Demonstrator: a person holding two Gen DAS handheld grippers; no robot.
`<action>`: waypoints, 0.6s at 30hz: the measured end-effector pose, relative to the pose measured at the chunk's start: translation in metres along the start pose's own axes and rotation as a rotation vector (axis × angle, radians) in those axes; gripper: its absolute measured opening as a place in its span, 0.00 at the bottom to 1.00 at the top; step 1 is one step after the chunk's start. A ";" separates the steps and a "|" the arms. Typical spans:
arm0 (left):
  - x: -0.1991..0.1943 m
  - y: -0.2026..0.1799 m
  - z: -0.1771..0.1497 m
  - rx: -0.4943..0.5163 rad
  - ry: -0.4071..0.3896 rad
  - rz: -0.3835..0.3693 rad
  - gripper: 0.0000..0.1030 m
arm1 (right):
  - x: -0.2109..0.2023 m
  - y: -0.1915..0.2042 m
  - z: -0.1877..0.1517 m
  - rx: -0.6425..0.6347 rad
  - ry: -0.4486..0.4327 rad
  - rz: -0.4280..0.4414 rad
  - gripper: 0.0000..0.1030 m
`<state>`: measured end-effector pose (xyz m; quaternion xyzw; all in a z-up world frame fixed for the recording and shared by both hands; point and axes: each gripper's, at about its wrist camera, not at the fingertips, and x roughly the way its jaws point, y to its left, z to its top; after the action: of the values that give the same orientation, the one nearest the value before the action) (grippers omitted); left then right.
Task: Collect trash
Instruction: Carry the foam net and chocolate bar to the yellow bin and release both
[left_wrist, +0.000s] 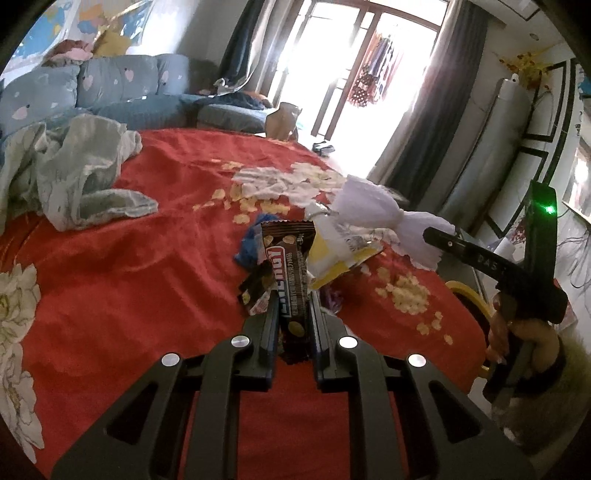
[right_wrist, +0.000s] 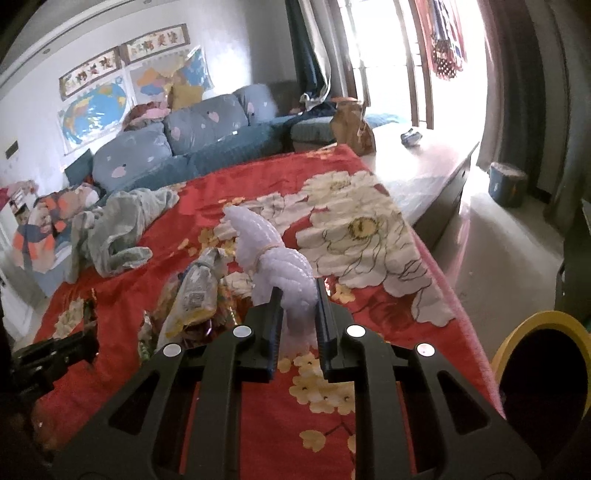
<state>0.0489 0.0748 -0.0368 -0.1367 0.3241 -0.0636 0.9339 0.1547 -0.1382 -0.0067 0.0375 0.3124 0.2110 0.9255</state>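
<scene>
1. Black jaws of the left gripper (left_wrist: 291, 314) sit narrow, pinched on a brown wrapper (left_wrist: 291, 273) whose long axis runs straight ahead along the fingers.
2. Right gripper (right_wrist: 299, 306) – also narrow – clamps a white wad (right_wrist: 273, 258) tied at its waist, standing up and leaning left from the pads.
3. Just beyond both lies the leftover pile (left_wrist: 332, 254): yellow-white packets and a blue scrap on the red blanket (left_wrist: 147, 266).
4. A yellow-rimmed bin (right_wrist: 543, 354) sits low to the right, off the bed edge – nearer the right gripper, so that wad likely drops first.
5. Grey cloth (left_wrist: 74, 177) lies well apart, left.
</scene>
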 end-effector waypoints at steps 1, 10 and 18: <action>-0.001 -0.002 0.002 0.002 -0.004 -0.004 0.14 | -0.003 -0.001 0.001 -0.002 -0.006 -0.002 0.11; -0.002 -0.022 0.009 0.029 -0.026 -0.039 0.14 | -0.025 -0.013 0.007 0.003 -0.051 -0.025 0.11; 0.003 -0.042 0.016 0.056 -0.033 -0.077 0.14 | -0.042 -0.022 0.007 0.023 -0.067 -0.017 0.11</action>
<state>0.0599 0.0371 -0.0145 -0.1236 0.3014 -0.1062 0.9395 0.1370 -0.1755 0.0181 0.0523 0.2840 0.1981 0.9367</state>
